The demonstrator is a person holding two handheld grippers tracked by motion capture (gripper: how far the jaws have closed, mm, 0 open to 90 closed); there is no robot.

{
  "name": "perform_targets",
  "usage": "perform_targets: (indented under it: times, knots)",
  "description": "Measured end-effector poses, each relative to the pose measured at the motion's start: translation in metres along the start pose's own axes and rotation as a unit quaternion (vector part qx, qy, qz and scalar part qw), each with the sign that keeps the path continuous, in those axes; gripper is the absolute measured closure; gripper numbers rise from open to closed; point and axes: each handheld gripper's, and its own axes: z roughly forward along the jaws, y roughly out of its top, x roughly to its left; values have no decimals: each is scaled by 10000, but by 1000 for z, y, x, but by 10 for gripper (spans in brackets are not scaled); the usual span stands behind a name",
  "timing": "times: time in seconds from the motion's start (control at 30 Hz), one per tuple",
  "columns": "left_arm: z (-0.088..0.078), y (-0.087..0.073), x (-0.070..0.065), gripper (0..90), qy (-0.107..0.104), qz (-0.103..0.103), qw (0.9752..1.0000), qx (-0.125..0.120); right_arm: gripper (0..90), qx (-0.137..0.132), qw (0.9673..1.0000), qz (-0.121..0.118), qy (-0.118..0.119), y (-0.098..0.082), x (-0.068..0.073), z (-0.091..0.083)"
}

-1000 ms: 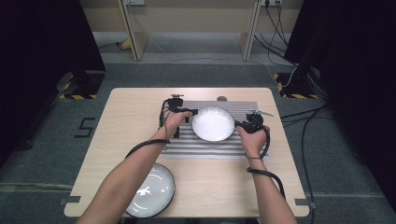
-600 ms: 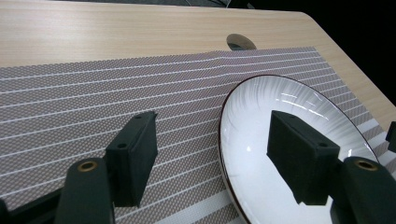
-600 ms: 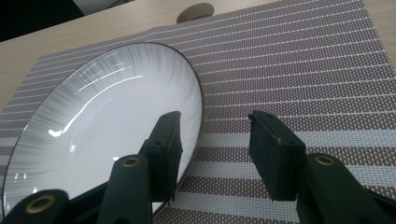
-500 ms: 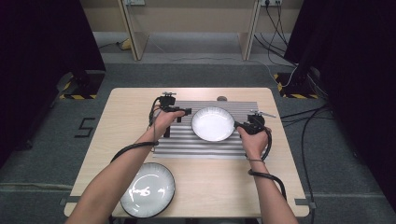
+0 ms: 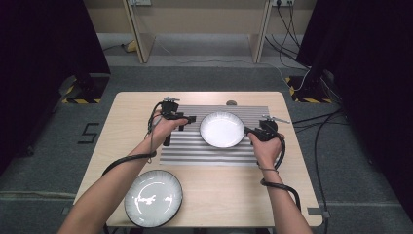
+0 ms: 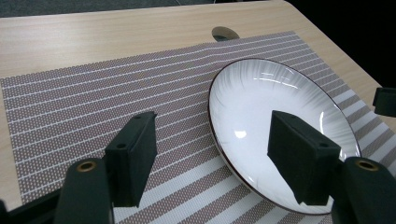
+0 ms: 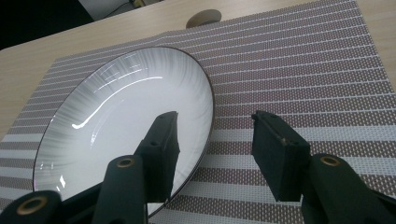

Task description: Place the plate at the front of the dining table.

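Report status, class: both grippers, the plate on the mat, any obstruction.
Left gripper open, jaws just opening, off plate. Right gripper open astride rim. Plate flat on mat. Nothing obstructing.

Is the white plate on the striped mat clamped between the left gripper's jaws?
No: in the left gripper view the left gripper stands open above the white plate, its pads clear of the rim.

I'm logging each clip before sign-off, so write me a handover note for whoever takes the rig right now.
Left gripper: open, holding nothing, its jaws have just been opening; it sits off the left edge of the plate.
Right gripper: open, jaws have just been opening; the plate's right rim lies between its fingers, not pinched.
Plate: flat on the striped mat, mid-table.
Second plate: at the near left edge of the table, untouched.
Done: first plate set on the mat and let go.
Left: probably draw the right gripper clear, then see to the second plate.
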Motion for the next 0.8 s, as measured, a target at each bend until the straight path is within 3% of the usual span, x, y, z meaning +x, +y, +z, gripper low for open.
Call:
perform_targets:
  times: [0.27, 0.8]
  knots:
    - [-13, -2, 0, 321, -2, 67, 10000, -57, 499, -14, 9999, 69, 101, -2, 3, -4]
    - [-29, -16, -5, 321, -173, 186, 9996, -120, 492, -4, 9998, -42, 173, -7, 13, -11]
